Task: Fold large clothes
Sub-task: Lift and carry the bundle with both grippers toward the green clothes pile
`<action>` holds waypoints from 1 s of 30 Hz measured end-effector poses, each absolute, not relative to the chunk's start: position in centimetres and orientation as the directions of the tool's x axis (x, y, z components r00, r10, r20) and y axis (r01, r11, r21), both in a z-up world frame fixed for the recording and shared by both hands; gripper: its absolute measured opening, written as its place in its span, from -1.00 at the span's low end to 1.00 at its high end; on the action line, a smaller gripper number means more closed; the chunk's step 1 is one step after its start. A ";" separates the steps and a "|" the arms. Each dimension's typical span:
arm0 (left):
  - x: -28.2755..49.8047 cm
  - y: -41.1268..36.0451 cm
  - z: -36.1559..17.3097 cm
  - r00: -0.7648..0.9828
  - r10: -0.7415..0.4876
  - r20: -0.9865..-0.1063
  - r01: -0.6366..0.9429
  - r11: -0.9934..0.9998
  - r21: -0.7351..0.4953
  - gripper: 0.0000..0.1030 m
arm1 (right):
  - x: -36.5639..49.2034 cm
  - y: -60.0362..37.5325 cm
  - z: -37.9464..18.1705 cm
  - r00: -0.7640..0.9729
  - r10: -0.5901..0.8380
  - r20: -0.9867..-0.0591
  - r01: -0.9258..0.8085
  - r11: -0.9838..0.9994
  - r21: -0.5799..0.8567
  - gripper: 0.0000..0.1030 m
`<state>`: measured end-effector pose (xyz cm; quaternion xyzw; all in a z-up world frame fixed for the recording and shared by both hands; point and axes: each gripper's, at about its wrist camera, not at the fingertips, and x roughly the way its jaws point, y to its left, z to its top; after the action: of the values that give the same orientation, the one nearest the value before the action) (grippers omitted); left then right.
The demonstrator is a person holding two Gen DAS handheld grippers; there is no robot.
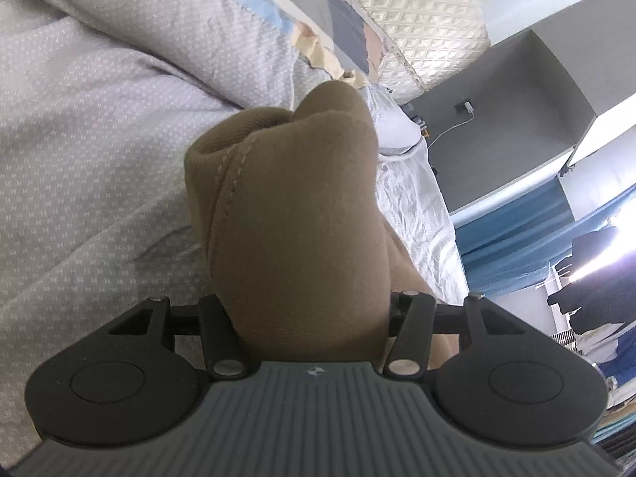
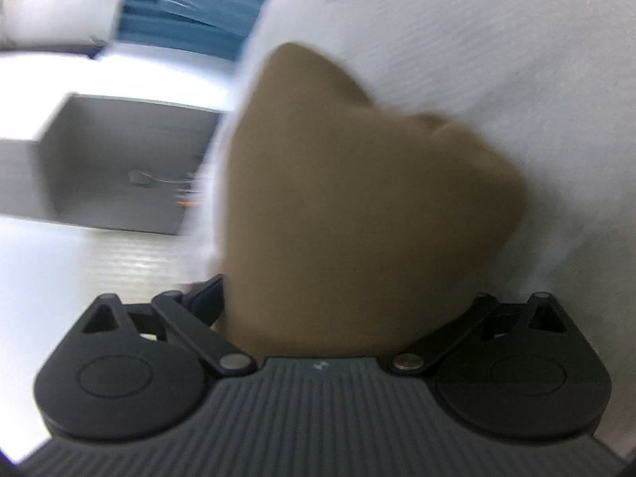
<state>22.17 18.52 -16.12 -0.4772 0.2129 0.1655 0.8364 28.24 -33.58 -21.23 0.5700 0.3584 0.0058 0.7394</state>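
- Left gripper [image 1: 302,310]: tan garment [image 1: 294,214] bunched thick between the fingers, roughly half open around the wad. Fabric fills the whole gap, fingers themselves are buried under it. I read it as clamped on the cloth.
- From my left wrist view the garment stands up in front of the gripper as a rolled lump, with a stitched seam and a ribbed edge showing near its top.
- Behind it lies a bed with grey dotted bedding [image 1: 99,151], and a patchwork quilt [image 1: 330,28] and cream quilted mattress [image 1: 417,20] are further back. A grey shelf unit [image 1: 516,119] with a charger and cable sits off to the right.
- Right gripper [image 2: 342,310]: the same tan garment [image 2: 349,198] is packed between its fingers. Frame is motion-blurred, but the cloth fills the gap edge to edge, so I call it gripped.
- Right wrist view: the cloth bulges forward over white bedding [image 2: 477,59]; the grey shelf unit [image 2: 119,159] is on the left, and blue curtain [image 2: 190,12] up top.
- Garment is held up off the bed by both grippers.
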 end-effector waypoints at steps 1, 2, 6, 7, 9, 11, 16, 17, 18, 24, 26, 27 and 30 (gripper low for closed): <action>22.2 18.5 -16.0 0.854 0.075 -0.515 -0.480 0.496 -0.723 0.13 | 28.3 -33.7 -21.4 0.751 0.408 -0.519 0.402 0.342 0.849 0.98; 22.2 18.4 -15.9 0.854 0.078 -0.514 -0.479 0.503 -0.719 0.13 | 28.3 -33.8 -21.4 0.760 0.398 -0.514 0.403 0.332 0.853 0.94; 22.3 18.3 -15.7 0.853 0.089 -0.515 -0.477 0.533 -0.699 0.10 | 28.5 -33.0 -18.7 0.802 0.362 -0.476 0.312 0.425 0.850 0.44; 22.3 18.0 -15.4 0.850 0.097 -0.518 -0.480 0.549 -0.684 0.08 | 28.3 -33.1 -17.9 0.814 0.364 -0.452 0.277 0.441 0.854 0.23; 22.4 17.8 -14.8 0.849 0.106 -0.518 -0.475 0.583 -0.659 0.04 | 27.4 -33.7 -16.6 0.836 0.392 -0.384 0.201 0.432 0.879 0.09; 22.3 18.1 -14.4 0.851 0.098 -0.517 -0.470 0.582 -0.663 0.02 | 27.2 -33.6 -15.0 0.846 0.419 -0.331 0.132 0.437 0.890 0.05; 21.4 18.6 -12.3 0.855 0.099 -0.508 -0.456 0.608 -0.650 -0.04 | 26.2 -33.4 -11.5 0.843 0.482 -0.240 -0.028 0.484 0.874 0.01; 21.0 18.7 -11.7 0.857 0.094 -0.507 -0.453 0.607 -0.653 -0.04 | 25.7 -33.6 -10.9 0.841 0.492 -0.226 -0.047 0.484 0.874 0.01; 20.7 18.6 -11.2 0.858 0.091 -0.506 -0.449 0.611 -0.652 -0.05 | 25.2 -33.7 -10.3 0.839 0.499 -0.214 -0.064 0.482 0.874 0.01; 18.7 16.7 -7.2 0.874 0.030 -0.485 -0.387 0.645 -0.659 -0.07 | 23.7 -35.5 -5.3 0.850 0.502 -0.162 -0.107 0.465 0.879 0.01; 18.6 15.3 -5.5 0.879 0.001 -0.476 -0.359 0.658 -0.662 -0.08 | 22.3 -36.7 -3.3 0.864 0.485 -0.137 -0.125 0.471 0.873 0.01; 18.6 14.5 -4.7 0.883 -0.018 -0.470 -0.342 0.661 -0.668 -0.08 | 21.6 -37.4 -2.4 0.871 0.475 -0.124 -0.135 0.475 0.870 0.01; 18.7 11.6 -2.2 0.900 -0.066 -0.432 -0.276 0.680 -0.679 -0.08 | 20.0 -40.1 0.7 0.896 0.437 -0.083 -0.163 0.496 0.853 0.01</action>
<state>18.70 11.62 -2.16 -0.3957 0.2162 0.0588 0.8906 20.00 -40.14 0.73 0.4701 0.1456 0.1760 0.8525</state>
